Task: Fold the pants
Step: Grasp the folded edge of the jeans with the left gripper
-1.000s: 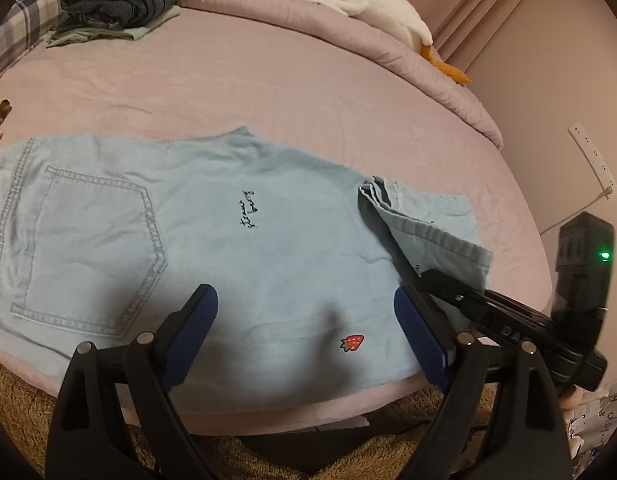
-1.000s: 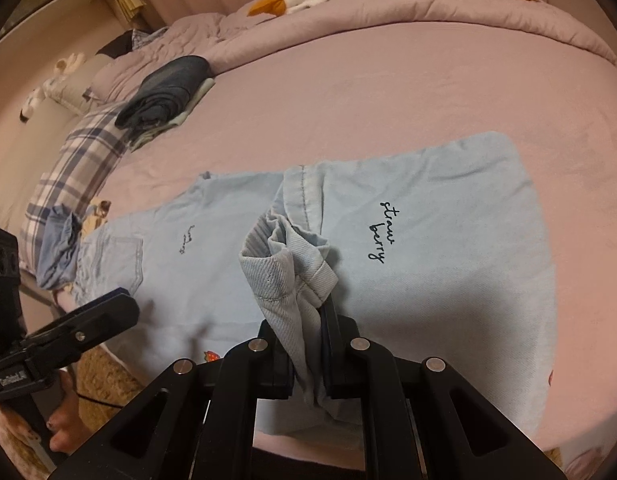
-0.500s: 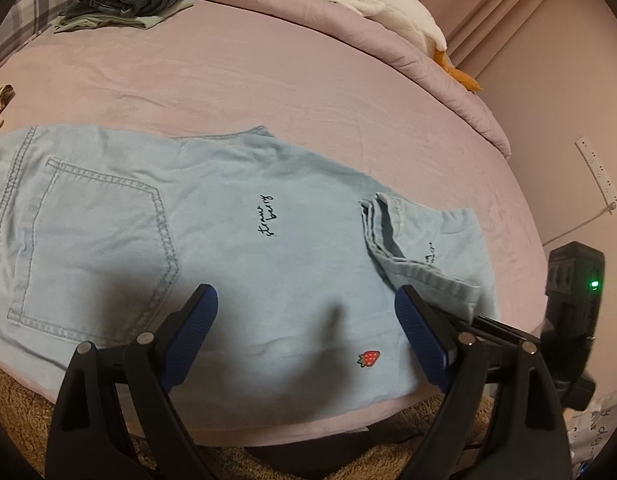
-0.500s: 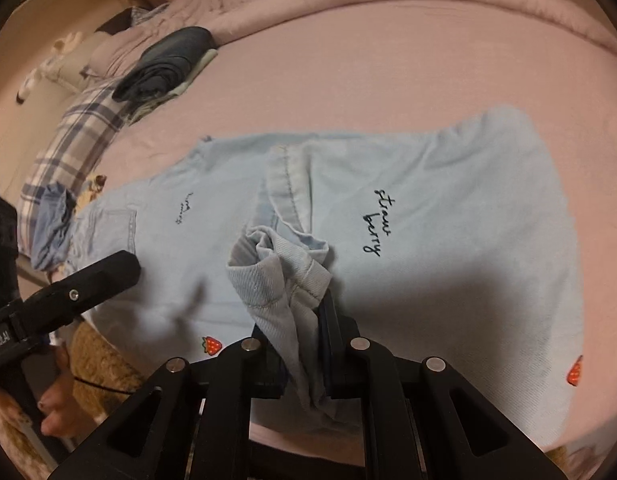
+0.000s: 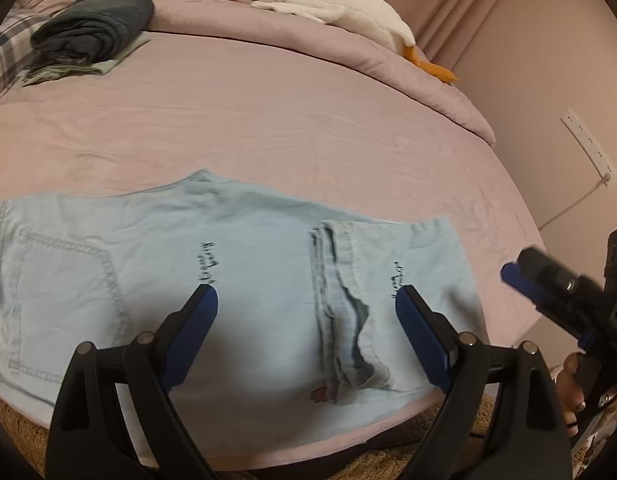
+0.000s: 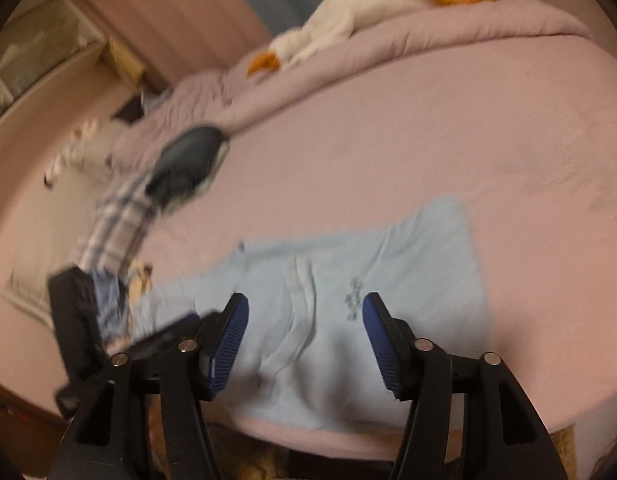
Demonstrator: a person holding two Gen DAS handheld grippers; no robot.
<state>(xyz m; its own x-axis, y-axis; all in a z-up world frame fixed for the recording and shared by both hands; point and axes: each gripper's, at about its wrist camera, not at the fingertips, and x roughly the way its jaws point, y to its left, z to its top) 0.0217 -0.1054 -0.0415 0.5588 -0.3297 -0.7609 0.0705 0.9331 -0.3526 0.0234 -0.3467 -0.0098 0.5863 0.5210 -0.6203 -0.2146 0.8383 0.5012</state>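
I have just let the leg end drop: my right gripper (image 6: 304, 336) has just been opening its jaws and now hangs released above the cloth, nothing between its blue pads. My left gripper (image 5: 306, 334) hangs wide apart too, gripping nothing. The light blue denim pants (image 5: 236, 280) lie flat along the near edge of the round bed with the mauve-pink sheet (image 5: 268, 112), back pocket (image 5: 64, 280) at the left of the left wrist view. Their long axis runs side to side across that view, waist end left. The hem end (image 5: 348, 312) is turned back over the leg at the right, a little rumpled. I judge the first lengthwise fold just laid; next I would need to smooth that hem and take both layers at the fold to bring them toward the waist.
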